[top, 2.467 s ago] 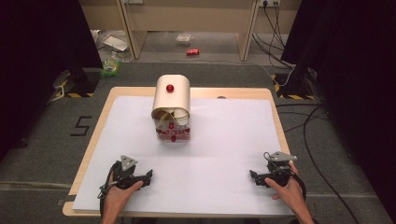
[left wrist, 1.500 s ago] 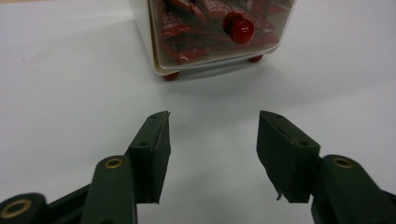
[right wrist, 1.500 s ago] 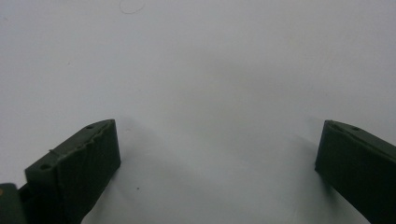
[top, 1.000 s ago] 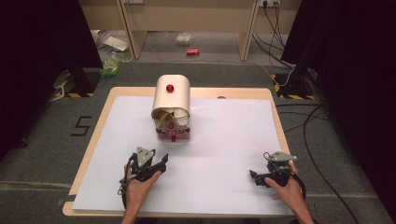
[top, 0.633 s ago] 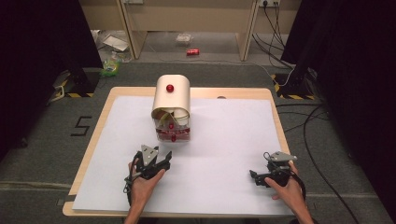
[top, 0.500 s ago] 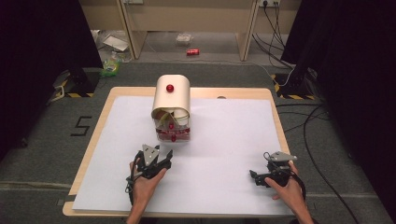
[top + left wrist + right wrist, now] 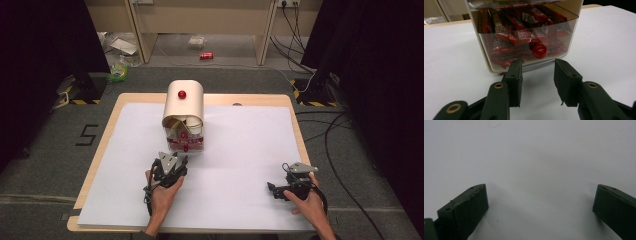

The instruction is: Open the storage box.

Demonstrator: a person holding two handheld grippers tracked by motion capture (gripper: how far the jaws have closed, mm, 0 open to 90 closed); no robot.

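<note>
- Step in hand, as judged: approach to the drawer knob. Left gripper (image 7: pixel 537 75) was lined up on the red knob (image 7: pixel 539 50) of the clear drawer (image 7: pixel 524 53) and had not closed on it.
- Left gripper's jaws stood partly apart, gap a little wider than the knob, nothing between them. The knob lay just ahead of the tips, slightly above, near centre of the gap; not touching, as far as the left gripper view showed.
- In the high view the left gripper (image 7: pixel 170 167) sat just short of the box's (image 7: pixel 184 117) front, pointing at it.
- Next move, as judged: ease forward and a touch higher until the pads flank the knob, close, then pull straight back toward the hand. The knob is small and round; an off-centre grip could slip.
- Box: rounded cream hood with a second red knob (image 7: pixel 182 94) on top, clear drawer at the bottom.
- Drawer contents: red wrapped packets (image 7: pixel 519 35), piled loosely, many of them; lettering too blurred to read.
- Right gripper (image 7: pixel 286 188) rested on the white sheet (image 7: pixel 250 145), well apart from the box, jaws wide, holding nothing.
</note>
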